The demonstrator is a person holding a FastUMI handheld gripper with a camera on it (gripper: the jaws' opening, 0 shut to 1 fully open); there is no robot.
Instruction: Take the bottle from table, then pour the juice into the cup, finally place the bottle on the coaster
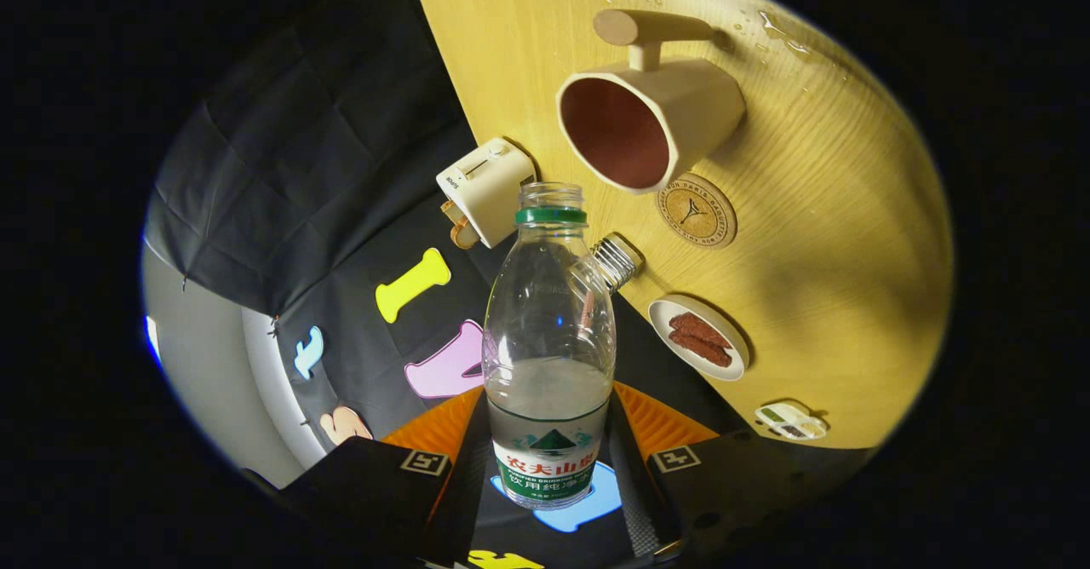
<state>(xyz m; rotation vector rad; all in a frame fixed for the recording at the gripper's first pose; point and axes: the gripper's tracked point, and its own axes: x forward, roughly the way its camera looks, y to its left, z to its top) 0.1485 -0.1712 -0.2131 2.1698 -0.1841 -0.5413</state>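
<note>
Bottle (549, 356) uncapped, clamped between hand-held gripper (549, 458) fingers, coaster (697, 211) ring text unreadable beside cup (651, 122).

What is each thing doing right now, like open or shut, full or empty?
Bottle: uncapped, partly filled with clear liquid, held between the fingers.
Gripper: shut on the bottle.
Cup: on the table, looks empty.
Coaster: bare, beside the cup.
Small dish: holds brown pieces.
Table: a few wet drops past the cup.

The bottle (549, 356) label carries Chinese characters, 农夫山泉 over 饮用纯净水 (smaller print too fine to read). The round cork coaster (697, 211) has ring lettering including "PARIS".
</note>
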